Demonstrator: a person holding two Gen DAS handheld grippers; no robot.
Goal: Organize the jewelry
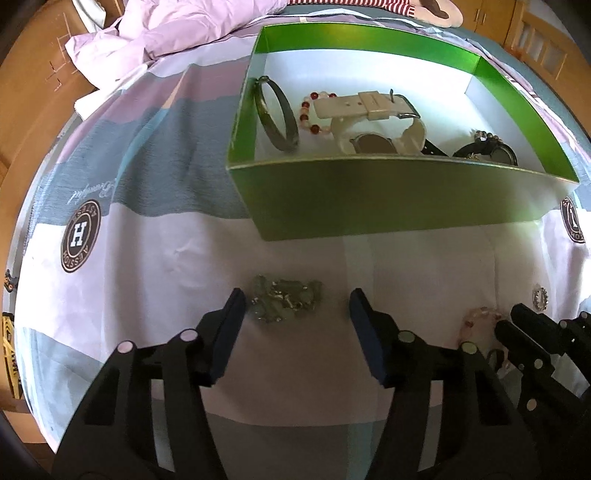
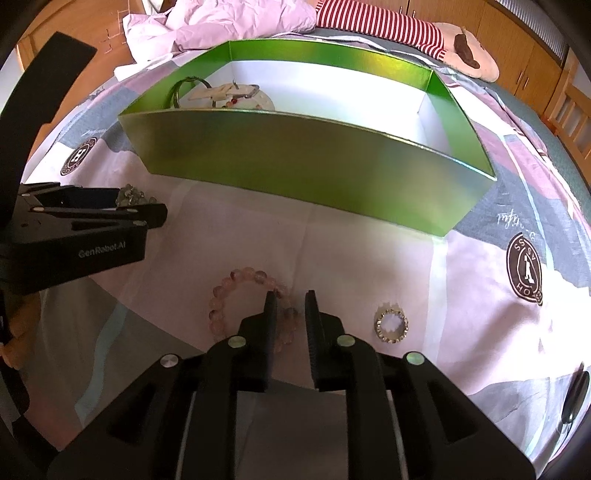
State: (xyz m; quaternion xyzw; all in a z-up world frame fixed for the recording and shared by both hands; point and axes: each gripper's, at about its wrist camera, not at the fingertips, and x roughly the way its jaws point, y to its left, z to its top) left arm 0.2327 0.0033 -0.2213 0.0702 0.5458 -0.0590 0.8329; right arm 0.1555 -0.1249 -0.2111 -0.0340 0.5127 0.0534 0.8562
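A green box with a white floor stands on the bedsheet; it holds a dark bangle, a red-and-white bead bracelet, a white watch and a dark watch. My left gripper is open, its fingers on either side of a green stone bracelet lying on the sheet. My right gripper is open narrowly, with the right side of a pink bead bracelet between and under its fingers. A small sparkly ring lies just right of it. The box also shows in the right wrist view.
The sheet is patterned with round logos. A crumpled lilac duvet and a striped plush toy lie behind the box. Wooden furniture surrounds the bed.
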